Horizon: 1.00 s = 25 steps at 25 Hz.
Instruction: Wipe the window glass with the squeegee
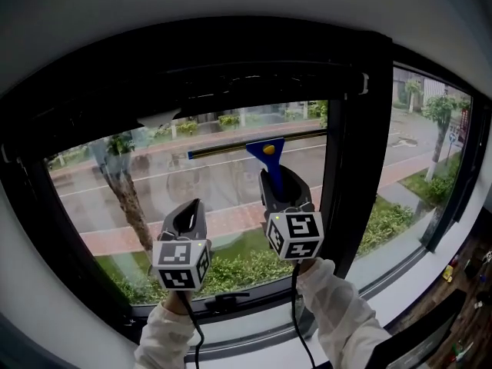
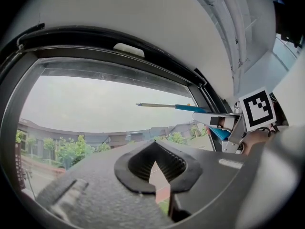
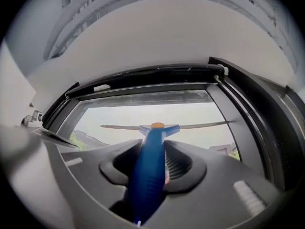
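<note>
The squeegee (image 1: 266,151) has a blue handle and a thin black blade lying level against the upper part of the window glass (image 1: 215,187). My right gripper (image 1: 281,192) is shut on the handle below the blade; in the right gripper view the blue handle (image 3: 151,173) runs up between the jaws to the blade. My left gripper (image 1: 184,220) hangs lower and to the left, apart from the glass, shut and holding nothing. In the left gripper view its jaws (image 2: 153,175) meet, and the squeegee blade (image 2: 162,106) shows edge-on to the right.
A thick black window frame (image 1: 92,114) surrounds the pane, with a black mullion (image 1: 350,167) just right of the squeegee and a second pane (image 1: 419,141) beyond it. A black latch (image 1: 223,302) sits on the bottom rail. Trees and a street lie outside.
</note>
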Tool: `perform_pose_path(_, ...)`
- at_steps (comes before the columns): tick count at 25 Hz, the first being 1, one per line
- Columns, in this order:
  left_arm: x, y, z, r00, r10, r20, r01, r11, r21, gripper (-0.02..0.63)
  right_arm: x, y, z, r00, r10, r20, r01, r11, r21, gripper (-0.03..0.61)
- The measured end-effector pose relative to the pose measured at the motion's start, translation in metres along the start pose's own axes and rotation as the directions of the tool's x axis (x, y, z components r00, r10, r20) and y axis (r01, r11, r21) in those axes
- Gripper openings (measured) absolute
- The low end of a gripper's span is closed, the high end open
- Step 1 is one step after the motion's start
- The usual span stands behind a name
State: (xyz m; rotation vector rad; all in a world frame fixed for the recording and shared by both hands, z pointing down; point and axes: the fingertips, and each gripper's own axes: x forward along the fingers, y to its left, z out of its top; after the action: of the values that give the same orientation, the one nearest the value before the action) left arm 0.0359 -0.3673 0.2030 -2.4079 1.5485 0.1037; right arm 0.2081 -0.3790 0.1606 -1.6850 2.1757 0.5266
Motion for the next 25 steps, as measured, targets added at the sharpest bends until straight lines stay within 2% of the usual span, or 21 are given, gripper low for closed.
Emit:
perform_pose_path(9,-0.008,-0.021,-0.037,0.999,-0.039,-0.018,0.039,0.998,-0.040,0.002,-0.023,0.005,-0.035,1.000,0.002,-0.028,-0.002,1.000,0.002,0.146)
perform_pose_path(18,-0.016,-0.043,-0.091,0.996,-0.061,-0.063,0.055,0.993,-0.104,0.000,-0.048,0.013,-0.074,0.997,0.016,-0.078,-0.017,1.000,-0.011,0.146)
perform_pose_path(25,-0.024,-0.065,-0.120,0.992,-0.107,-0.071,0.096,0.985,-0.143,0.000,-0.077,0.019,-0.119,0.992,0.013,-0.124,-0.014,1.000,-0.008,0.146)
